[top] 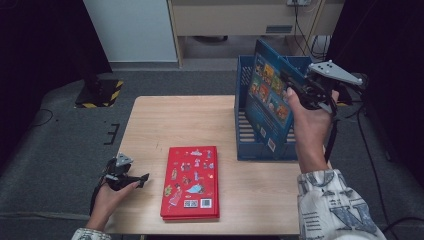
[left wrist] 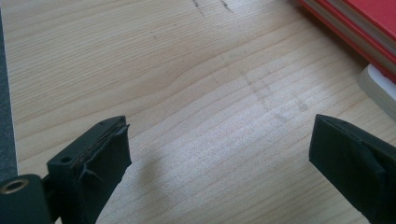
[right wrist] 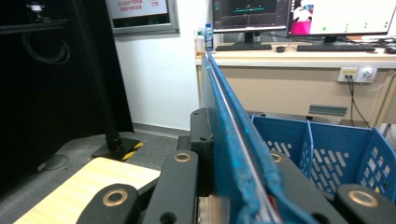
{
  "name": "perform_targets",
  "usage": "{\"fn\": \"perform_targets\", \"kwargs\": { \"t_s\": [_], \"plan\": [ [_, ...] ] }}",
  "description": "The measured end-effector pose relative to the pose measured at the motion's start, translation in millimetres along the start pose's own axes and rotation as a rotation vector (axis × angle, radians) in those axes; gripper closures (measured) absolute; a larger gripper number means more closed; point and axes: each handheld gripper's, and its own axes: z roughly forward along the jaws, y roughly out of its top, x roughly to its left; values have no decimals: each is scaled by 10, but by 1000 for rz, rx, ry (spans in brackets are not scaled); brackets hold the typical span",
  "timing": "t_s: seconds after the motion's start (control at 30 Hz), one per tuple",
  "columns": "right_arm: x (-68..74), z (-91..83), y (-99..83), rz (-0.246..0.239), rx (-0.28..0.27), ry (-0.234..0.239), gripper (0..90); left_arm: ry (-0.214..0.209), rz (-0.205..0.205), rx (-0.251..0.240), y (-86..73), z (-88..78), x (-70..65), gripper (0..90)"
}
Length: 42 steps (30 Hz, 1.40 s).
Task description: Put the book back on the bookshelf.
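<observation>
A blue basket (top: 243, 125) with slotted walls is set on the far right part of the tabletop (top: 200, 120). It is split into slots by thin blue walls, seen in the right gripper view (right wrist: 306, 140). A blue book (top: 267, 95) is held upright and a little tilted over the basket, with its lower edge down inside it. What else is in the basket cannot be told, since the book hides much of it.

The blue book is pinched at its top edge by the right tongs (top: 292, 87), which are closed tight on it. In the right gripper view the thin edge of the book (right wrist: 233, 126) is seen clamped between the two black jaws.

A red book (top: 191, 182) is laid flat near the front of the tabletop, well apart from the basket. It is lying on top of another red book, as the stacked edges (left wrist: 355, 32) in the left gripper view show.

The left tongs (top: 145, 177) are held low at the front left, just beside the red book. They are opened wide and nothing is held in them; bare wood is seen between the jaws.
</observation>
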Motion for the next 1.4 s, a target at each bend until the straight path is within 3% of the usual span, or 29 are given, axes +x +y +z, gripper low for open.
{"fn": "perform_targets", "kwargs": {
  "t_s": [0.73,1.4],
  "plan": [
    [-3,540,-37,39,0,-89,832,-4,21,6,9,11,-5,46],
    [103,785,-55,30,1,-105,832,-6,27,6,6,14,-8,46]
  ]
}}
